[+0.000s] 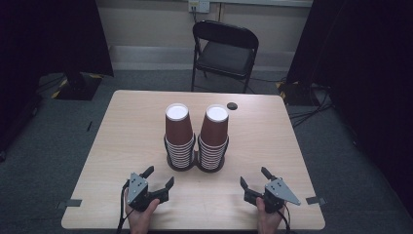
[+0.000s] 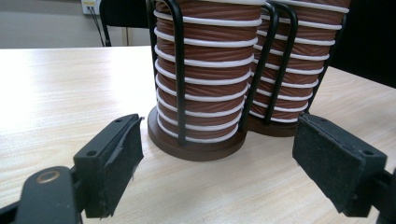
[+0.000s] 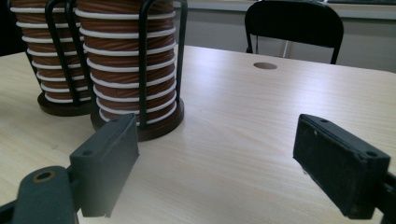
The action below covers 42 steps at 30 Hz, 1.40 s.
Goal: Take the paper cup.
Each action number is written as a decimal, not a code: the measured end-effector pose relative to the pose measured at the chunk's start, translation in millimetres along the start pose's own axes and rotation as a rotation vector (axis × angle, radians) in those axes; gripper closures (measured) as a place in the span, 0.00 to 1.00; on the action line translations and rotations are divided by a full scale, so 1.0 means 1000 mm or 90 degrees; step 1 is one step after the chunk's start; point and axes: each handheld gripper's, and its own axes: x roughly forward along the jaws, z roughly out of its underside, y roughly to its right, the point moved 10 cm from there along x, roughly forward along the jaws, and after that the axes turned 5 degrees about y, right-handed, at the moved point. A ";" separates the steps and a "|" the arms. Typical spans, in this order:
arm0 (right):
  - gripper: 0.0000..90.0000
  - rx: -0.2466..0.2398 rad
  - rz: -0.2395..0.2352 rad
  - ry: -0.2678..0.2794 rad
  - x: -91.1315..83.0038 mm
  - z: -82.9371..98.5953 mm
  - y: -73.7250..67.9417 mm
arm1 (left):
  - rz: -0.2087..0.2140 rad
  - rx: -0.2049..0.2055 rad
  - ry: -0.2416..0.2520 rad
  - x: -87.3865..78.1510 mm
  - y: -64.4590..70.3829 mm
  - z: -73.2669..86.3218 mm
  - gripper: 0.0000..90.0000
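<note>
Cup stacks [image 1: 197, 139] (2, in racks), left claw [image 1: 158, 179] agape, right claw [image 1: 254, 177] agape

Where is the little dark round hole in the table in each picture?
High view: the hole is near the table's far edge, right of the cup stacks.
Left gripper view: I can't find it.
Right gripper view: the hole lies far back, before the chair.
Shared landmark: the black folding chair.

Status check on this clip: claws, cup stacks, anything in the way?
Left claw open, right claw open, both empty. Two cup stacks upright in wire holders, untouched. Nothing between claws and stacks.
</note>
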 end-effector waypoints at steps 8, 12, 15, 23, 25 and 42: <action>0.15 0.012 -0.014 0.006 -0.002 -0.001 -0.001 | 0.005 -0.011 -0.019 0.001 0.007 -0.004 0.18; 0.16 0.013 -0.017 0.001 -0.002 0.000 -0.002 | 0.006 0.006 -0.018 0.001 0.012 -0.009 0.19; 0.17 0.017 -0.016 0.003 -0.002 0.000 -0.001 | 0.010 0.009 -0.015 0.000 0.017 -0.011 0.20; 0.17 0.011 -0.011 0.002 -0.003 0.000 -0.002 | 0.041 -0.001 -0.016 -0.004 0.028 -0.012 0.20; 0.19 0.015 -0.020 -0.003 -0.003 0.001 -0.003 | 0.051 -0.001 -0.017 -0.003 0.032 -0.015 0.19; 0.19 0.023 -0.019 0.006 -0.004 0.000 -0.001 | 0.102 0.045 -0.020 0.014 0.051 -0.040 0.25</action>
